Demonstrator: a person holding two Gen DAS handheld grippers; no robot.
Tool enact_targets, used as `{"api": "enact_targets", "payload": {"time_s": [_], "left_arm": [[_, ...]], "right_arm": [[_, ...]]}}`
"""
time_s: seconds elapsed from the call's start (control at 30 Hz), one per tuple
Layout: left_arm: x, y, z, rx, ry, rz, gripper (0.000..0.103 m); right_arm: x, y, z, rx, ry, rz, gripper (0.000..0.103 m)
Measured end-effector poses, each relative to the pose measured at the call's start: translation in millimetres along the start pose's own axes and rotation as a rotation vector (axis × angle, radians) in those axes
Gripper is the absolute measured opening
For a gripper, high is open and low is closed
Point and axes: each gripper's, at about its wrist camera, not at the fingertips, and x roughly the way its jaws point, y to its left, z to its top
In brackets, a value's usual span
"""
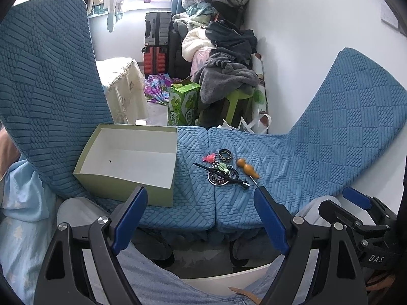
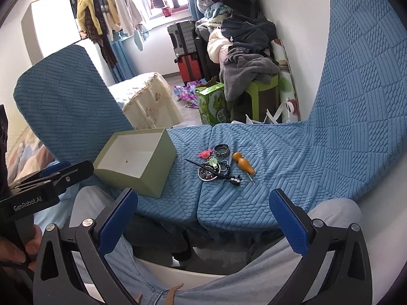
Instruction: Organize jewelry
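A pile of jewelry lies on the blue chair seats: a dark patterned bangle, a pink clip, a green clip, bead bracelets, a black hair stick and an orange gourd pendant. An empty pale green box stands left of the pile. My left gripper is open and empty, short of the seats. My right gripper is open and empty too; it also shows at the left wrist view's right edge.
Two blue chair backs flank the seats. Beyond are a green carton, a green stool piled with clothes, suitcases and a cloth-covered table. The person's legs are below the grippers.
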Motion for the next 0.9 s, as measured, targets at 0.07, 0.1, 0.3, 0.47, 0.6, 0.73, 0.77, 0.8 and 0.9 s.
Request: {"api": "enact_targets", "payload": {"time_s": [0.07,0.1,0.3,0.47,0.6,0.73,0.77,0.8,0.9], "left_arm": [[1,0,0,0.002,0.007,-0.004,0.086],[0,-1,1,0.003,0.005,-0.006,0.086],[-1,3,7,-0.008,-0.007,-0.006,0.086],[0,2,11,-0.016,-0.013,-0.003,0.086],[5,-1,15,-0.008,-0.019,-0.006,0.086],[13,-3,21,-0.010,-0.018,-0.036,0.086],[18,-5,24,0.004,-0.014,-0.031,0.086],[21,-7,25,0.014,-0.010,-0.029,0.086],[34,-14,30,0.032,-0.002,-0.035,0.086]], "right_arm": [[-1,-2,0,0.013,0.008,-0.029,0.103],[-3,-2,1,-0.002,0.000,-0.043,0.103],[-8,0,9,-0.026,-0.029,-0.026,0.103],[-6,-3,18,-0.007,-0.048,0.029,0.102],[-3,-1,25,-0.030,-0.067,0.015,0.091],[6,-5,34,-0.033,-0.077,0.008,0.074],[8,-7,36,-0.029,-0.081,0.010,0.074],[12,-9,38,-0.025,-0.085,0.016,0.074],[24,-18,42,-0.010,-0.092,0.023,0.069]]}}
